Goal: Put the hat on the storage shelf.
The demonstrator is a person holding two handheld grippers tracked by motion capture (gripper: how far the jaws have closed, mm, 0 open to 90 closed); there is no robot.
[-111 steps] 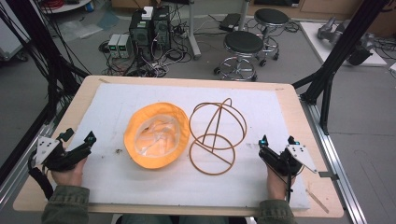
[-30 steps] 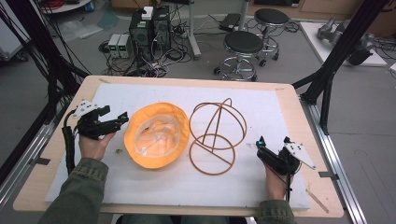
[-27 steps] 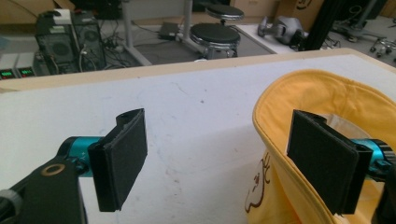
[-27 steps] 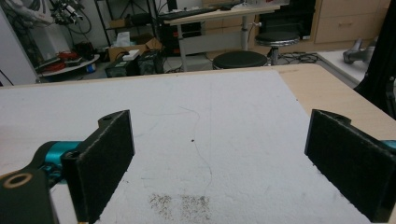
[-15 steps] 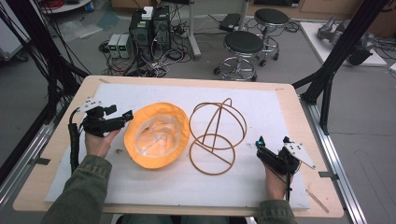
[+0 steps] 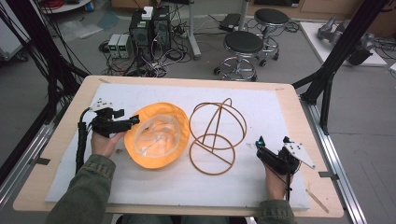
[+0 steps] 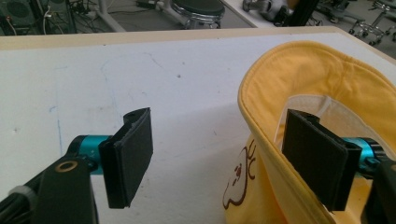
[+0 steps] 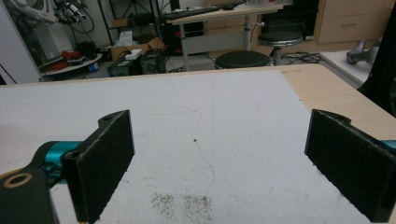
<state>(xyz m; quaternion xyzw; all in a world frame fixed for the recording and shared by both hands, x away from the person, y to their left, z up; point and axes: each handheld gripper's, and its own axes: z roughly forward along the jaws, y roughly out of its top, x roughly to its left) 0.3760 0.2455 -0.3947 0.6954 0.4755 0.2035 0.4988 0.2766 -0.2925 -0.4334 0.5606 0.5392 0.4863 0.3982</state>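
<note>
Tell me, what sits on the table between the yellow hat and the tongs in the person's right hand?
A wire frame of thin brown hoops stands there, seen in the high view, just right of the yellow hat and apart from the right tongs; bare white mat lies around it.

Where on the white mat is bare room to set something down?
Bare white foam mat runs along the near edge, between the person's two forearms, and along the far edge behind the yellow cloth hat and the brown wire hat frame. The middle is crowded: hat and frame lie close together, with the left gripper at the hat's brim.
</note>
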